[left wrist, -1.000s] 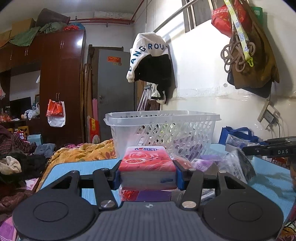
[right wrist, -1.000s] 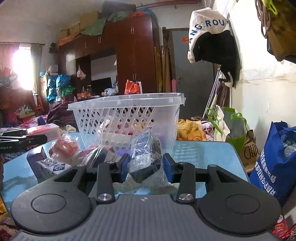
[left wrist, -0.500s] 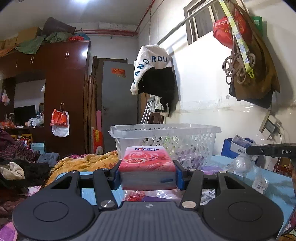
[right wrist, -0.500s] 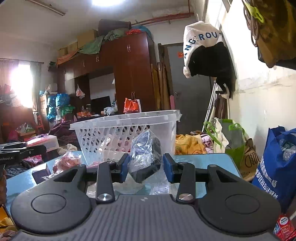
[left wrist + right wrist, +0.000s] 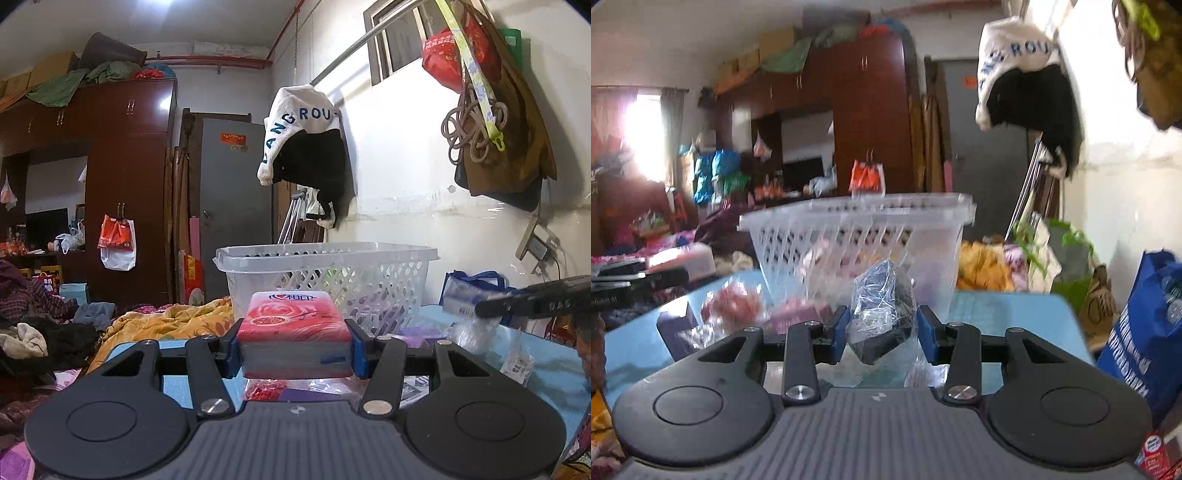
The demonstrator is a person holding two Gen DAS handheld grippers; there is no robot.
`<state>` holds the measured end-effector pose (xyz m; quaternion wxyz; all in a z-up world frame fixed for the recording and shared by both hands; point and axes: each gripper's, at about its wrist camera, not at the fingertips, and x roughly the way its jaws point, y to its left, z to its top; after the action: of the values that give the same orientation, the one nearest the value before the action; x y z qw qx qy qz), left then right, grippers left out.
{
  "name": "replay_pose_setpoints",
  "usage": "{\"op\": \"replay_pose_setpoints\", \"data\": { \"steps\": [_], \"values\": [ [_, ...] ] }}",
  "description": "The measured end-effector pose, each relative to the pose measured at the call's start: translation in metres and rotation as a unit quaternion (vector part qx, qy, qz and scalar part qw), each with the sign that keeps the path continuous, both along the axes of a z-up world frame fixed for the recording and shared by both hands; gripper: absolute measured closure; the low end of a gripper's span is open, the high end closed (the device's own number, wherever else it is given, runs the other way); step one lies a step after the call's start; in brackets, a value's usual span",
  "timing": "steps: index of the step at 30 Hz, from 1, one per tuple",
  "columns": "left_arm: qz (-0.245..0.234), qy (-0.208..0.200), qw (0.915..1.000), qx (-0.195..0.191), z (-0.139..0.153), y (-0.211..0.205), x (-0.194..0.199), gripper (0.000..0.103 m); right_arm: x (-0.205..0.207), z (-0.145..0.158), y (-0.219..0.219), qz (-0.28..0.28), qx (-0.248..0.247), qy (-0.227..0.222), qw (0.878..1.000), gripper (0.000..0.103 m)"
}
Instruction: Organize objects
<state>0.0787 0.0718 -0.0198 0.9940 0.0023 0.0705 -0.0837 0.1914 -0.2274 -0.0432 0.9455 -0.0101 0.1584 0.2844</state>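
My left gripper (image 5: 294,350) is shut on a red tissue pack (image 5: 293,321) with a rose print, held level above the blue table (image 5: 546,365). Just behind it stands a white latticed plastic basket (image 5: 325,254). My right gripper (image 5: 883,334) is shut on a dark item wrapped in clear plastic (image 5: 882,295), in front of the same basket (image 5: 857,206). Each gripper shows in the other's view: the right gripper (image 5: 535,301) at the right edge, the left gripper (image 5: 639,280) at the left edge with its tissue pack (image 5: 683,258).
Loose packets lie on the table before the basket: a red one (image 5: 733,302), a purple one (image 5: 798,314), clear bags (image 5: 517,365). A blue shopping bag (image 5: 1145,332) stands off the table's right side. The wall with hanging clothes runs close on the right.
Both grips are unchanged. The right gripper's wrapped item has come up off the table clutter, and that view is blurred now. The left view has tipped up a little.
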Motion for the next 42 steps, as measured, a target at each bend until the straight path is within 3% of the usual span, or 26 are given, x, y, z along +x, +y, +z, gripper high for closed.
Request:
{"op": "replay_pose_setpoints", "data": {
  "steps": [6,11,18,22,27,30,33,36,38,39,40,42],
  "values": [
    [-0.002,0.003,1.0000,0.004,-0.001,0.000,0.000,0.046,0.004,-0.005,-0.008,-0.001,0.011,0.027,1.000,0.057],
    [-0.001,0.005,0.9999,0.011,-0.001,-0.003,0.001,0.046,0.003,-0.009,-0.007,-0.003,-0.005,0.034,0.999,0.062],
    [0.010,-0.019,0.9997,-0.008,0.004,0.002,-0.005,0.046,-0.007,0.017,-0.015,-0.016,0.029,-0.010,0.999,0.063],
    [0.003,-0.038,0.9991,-0.020,0.033,0.003,0.000,0.046,-0.012,0.053,-0.005,-0.013,0.034,-0.052,0.998,0.063],
    [-0.007,-0.043,0.9988,-0.020,0.091,-0.004,0.033,0.046,0.014,0.104,0.028,-0.029,0.010,-0.095,0.995,0.063],
    [-0.005,-0.019,0.9997,-0.017,0.110,-0.012,0.070,0.046,0.047,0.115,0.046,-0.033,0.000,-0.080,0.996,0.063],
    [0.008,0.017,0.9998,-0.003,0.112,-0.020,0.107,0.046,0.076,0.109,0.057,-0.035,-0.012,-0.052,0.998,0.063],
    [0.003,0.062,0.9981,0.000,0.102,-0.024,0.141,0.045,0.092,0.097,0.063,-0.023,-0.017,-0.026,0.999,0.053],
    [0.013,0.077,0.9968,0.018,0.093,-0.028,0.154,0.035,0.087,0.091,0.063,-0.046,-0.024,-0.040,0.998,0.028],
    [0.030,0.078,0.9961,0.028,0.089,-0.030,0.157,0.034,0.081,0.088,0.061,-0.051,-0.024,-0.050,0.997,0.009],
    [0.039,0.074,0.9959,0.033,0.086,-0.031,0.154,0.034,0.071,0.086,0.057,-0.048,-0.022,-0.058,0.997,0.000],
    [0.015,0.064,0.9976,0.020,0.084,-0.027,0.137,0.030,0.048,0.079,0.042,-0.036,-0.007,-0.071,0.997,0.000]
  ]
}}
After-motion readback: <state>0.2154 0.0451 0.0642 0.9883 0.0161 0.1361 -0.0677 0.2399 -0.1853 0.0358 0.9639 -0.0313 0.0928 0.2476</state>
